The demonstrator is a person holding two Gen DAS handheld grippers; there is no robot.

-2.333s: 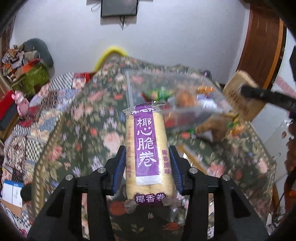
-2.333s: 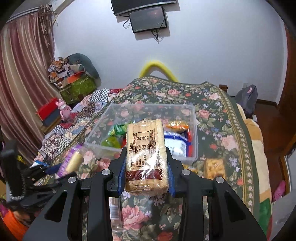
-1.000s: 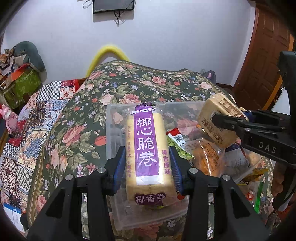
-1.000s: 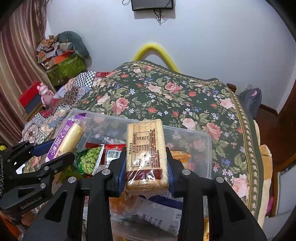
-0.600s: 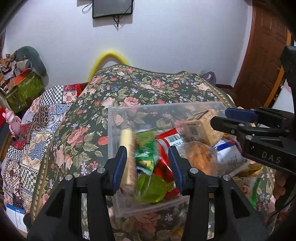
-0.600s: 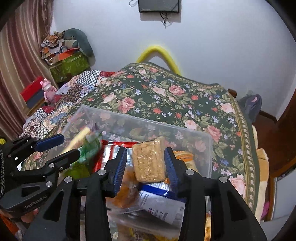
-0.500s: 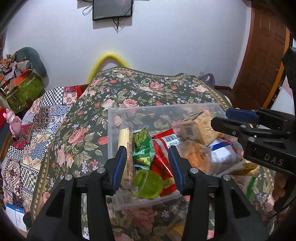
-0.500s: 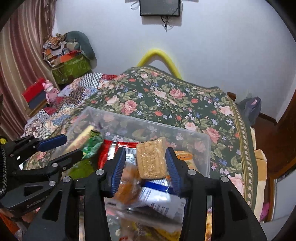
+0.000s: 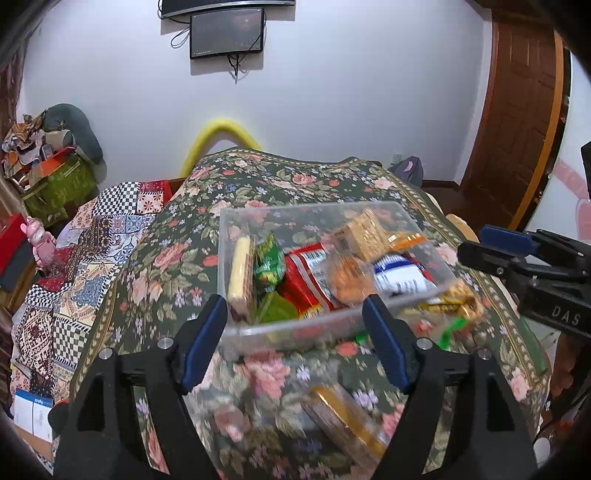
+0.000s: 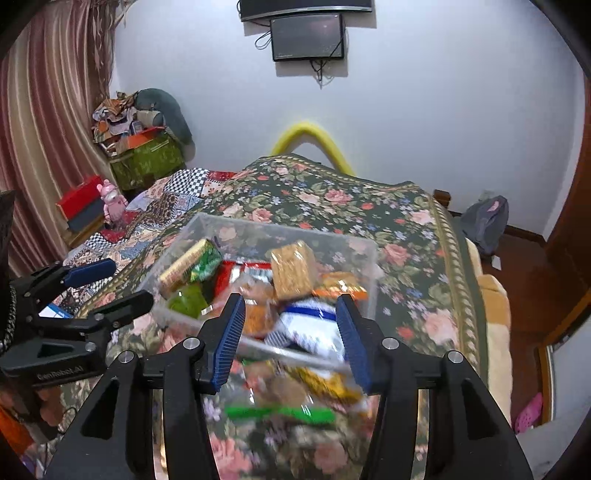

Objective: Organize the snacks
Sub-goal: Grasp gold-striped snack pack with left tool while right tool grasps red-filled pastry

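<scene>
Both grippers seemingly empty above bin

Ahead of me a dark screen hangs on the white wall, its cable dangling beneath it. A yellow hoop rises behind the far end of the bed, which is covered by a dark green bedspread patterned with roses. Beside it on my left lies a patchwork quilt with checkered squares. Further left I see a green box piled with clutter, a red box and a pink toy figure near striped curtains. On my right stands a brown wooden door, with a grey bag on the floor by the wall.
</scene>
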